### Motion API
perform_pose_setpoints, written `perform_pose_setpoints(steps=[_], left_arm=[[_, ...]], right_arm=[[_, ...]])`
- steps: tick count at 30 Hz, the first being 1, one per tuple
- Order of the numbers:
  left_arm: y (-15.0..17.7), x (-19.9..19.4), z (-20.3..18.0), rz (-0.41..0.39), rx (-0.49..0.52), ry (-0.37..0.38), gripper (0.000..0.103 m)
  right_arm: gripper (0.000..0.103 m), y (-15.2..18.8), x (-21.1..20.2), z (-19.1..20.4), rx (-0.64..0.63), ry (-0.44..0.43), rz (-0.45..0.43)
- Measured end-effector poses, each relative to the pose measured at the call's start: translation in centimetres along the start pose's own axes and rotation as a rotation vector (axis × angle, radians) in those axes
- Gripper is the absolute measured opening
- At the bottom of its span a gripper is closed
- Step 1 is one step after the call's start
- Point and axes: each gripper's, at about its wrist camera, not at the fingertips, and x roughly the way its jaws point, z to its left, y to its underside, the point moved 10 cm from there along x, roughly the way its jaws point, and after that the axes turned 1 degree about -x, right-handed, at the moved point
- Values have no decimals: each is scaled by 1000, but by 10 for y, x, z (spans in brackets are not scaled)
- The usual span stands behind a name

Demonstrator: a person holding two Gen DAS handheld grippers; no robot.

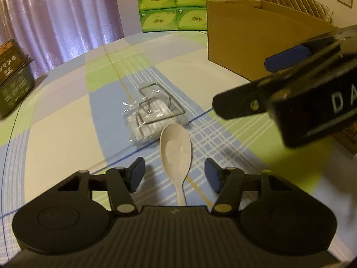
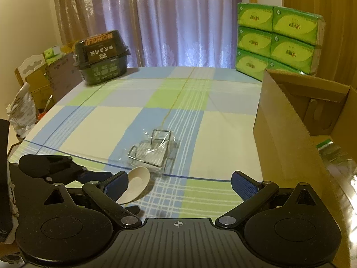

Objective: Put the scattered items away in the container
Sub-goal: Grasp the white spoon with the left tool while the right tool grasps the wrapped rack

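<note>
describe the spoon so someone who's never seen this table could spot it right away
Start at the big open cardboard box on the checked tablecloth. Toward the camera lies a clear plastic packet with a wire rack. The spoon lies just in front, bowl up, between the left hand-held gripper's open fingers: plain white and solid, not transparent.

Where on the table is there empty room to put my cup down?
The widest bare patch is the tablecloth between the dark noodle tub and the wrapped wire rack. Another lies between the rack and the cardboard box. It is crowded near the white spoon, where the left tongs sit open.
</note>
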Motion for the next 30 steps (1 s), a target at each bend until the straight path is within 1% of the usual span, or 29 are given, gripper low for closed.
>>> perform_pose_setpoints(steps=[1,4,7,11,16,20,23,27,28,29,30], left_arm=[[-2,2,0,-4,8,-2,46],[-4,5,3,-4,-3,-1,26],[1,0,9,13,-22,-3,25],[23,-23,26,47,-64,-20,25],[49,-46,57,53,-165,-64,25],[48,-52,74,25,-241,-67,25],[50,-55,75,14,-260,-53,25],[54,-52,69,26,-264,-43,25],[54,-51,69,22,-262,-45,26],[53,-52,68,19,-257,-49,29],[53,-52,68,15,-252,-53,31]], right_arm=[[103,0,2,-1,1,3,0],[103,0,6,-1,6,5,4],[103,0,12,2,6,-9,10],[103,-3,22,12,2,-38,13],[103,-7,46,30,-1,-78,26],[103,-13,67,37,27,-74,34],[103,-16,80,39,56,-74,45],[103,-18,94,42,44,-58,57],[98,-18,96,42,38,-53,60],[84,-18,98,42,32,-52,65],[81,-17,100,42,29,-52,75]])
